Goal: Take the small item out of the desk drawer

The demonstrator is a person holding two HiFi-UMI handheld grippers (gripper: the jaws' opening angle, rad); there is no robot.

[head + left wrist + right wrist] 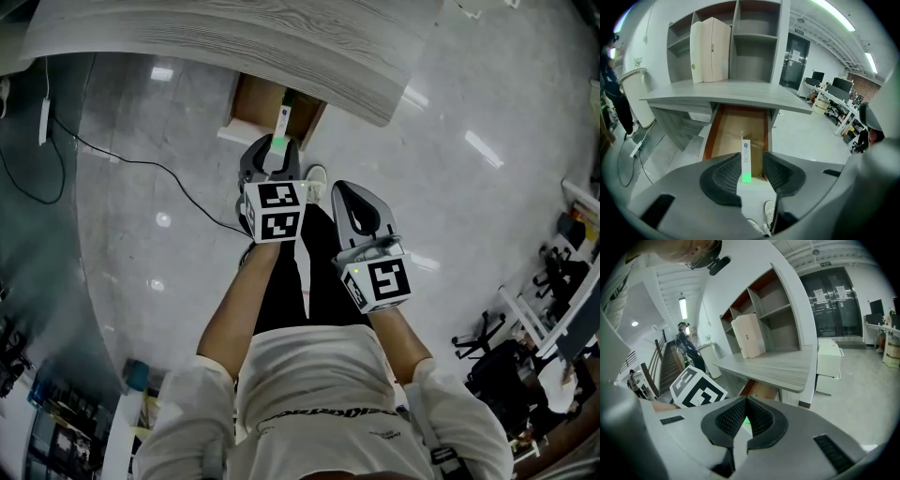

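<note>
A slim white box (pixel 281 120) with a green end stands between the jaws of my left gripper (pixel 278 150), over the open wooden drawer (pixel 251 98) under the grey desk (pixel 234 47). In the left gripper view the box (pixel 746 157) lies against the left pad (pixel 724 176) with a gap to the other pad, so the left gripper (pixel 752 171) is open. The drawer (pixel 733 126) looks bare inside. My right gripper (pixel 342 190) hangs lower and to the right, over the person's legs. The right gripper (pixel 746 401) is shut, its tips touching, with nothing seen held.
A black cable (pixel 141 164) runs over the glossy floor left of the drawer. Shelves with a beige folder box (pixel 710 49) rise above the desk. A white bin (pixel 637 93) stands at its left. Office chairs and desks (pixel 553 291) fill the far right.
</note>
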